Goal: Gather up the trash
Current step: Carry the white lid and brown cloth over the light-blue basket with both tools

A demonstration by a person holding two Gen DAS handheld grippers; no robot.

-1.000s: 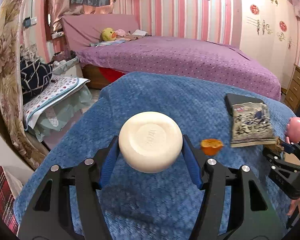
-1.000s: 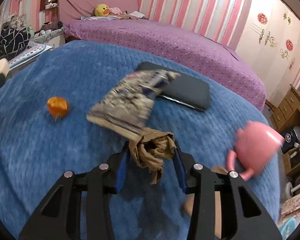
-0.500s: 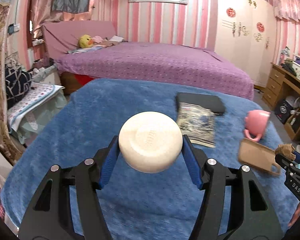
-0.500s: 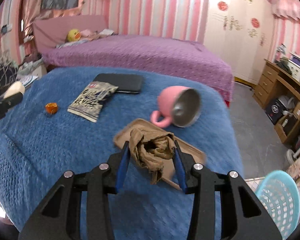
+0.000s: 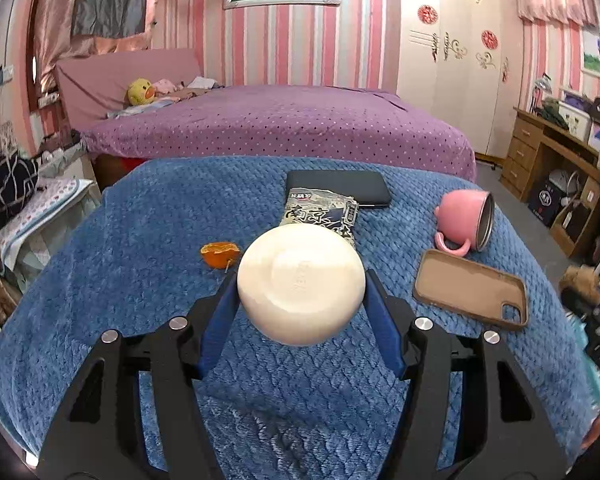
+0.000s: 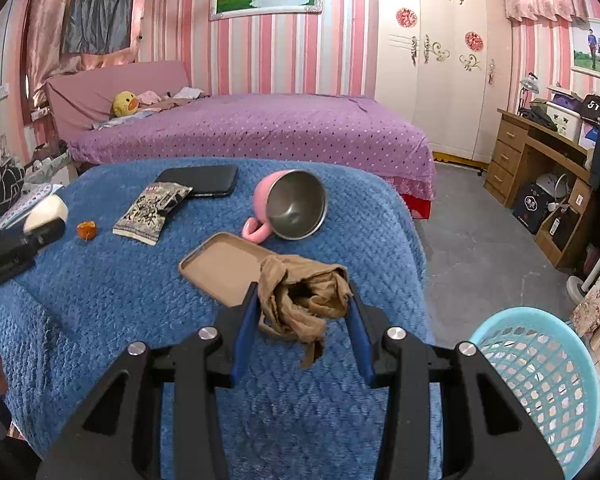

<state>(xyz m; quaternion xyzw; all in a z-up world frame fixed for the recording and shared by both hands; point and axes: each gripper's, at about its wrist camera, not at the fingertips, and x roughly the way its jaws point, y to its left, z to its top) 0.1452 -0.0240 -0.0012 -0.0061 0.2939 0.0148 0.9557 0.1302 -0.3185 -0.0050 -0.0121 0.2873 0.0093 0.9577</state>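
My left gripper (image 5: 300,300) is shut on a round white soap bar (image 5: 300,280) and holds it above the blue blanket (image 5: 120,260). My right gripper (image 6: 302,312) is shut on a crumpled brown stocking (image 6: 300,300), held above the blanket's right end. A light blue trash basket (image 6: 540,376) stands on the floor at lower right. On the blanket lie an orange peel (image 5: 219,253) (image 6: 86,230) and a snack wrapper (image 5: 320,212) (image 6: 152,212).
A pink mug (image 6: 292,208) lies on its side beside a brown phone case (image 6: 224,268). A black case (image 6: 204,180) lies at the blanket's far edge. A purple bed (image 6: 260,128) is behind, a wooden desk (image 6: 540,152) at right.
Both grippers pulled back and swung right with their loads still held. The right view now shows the basket nearer; the peel has come back into the left view.
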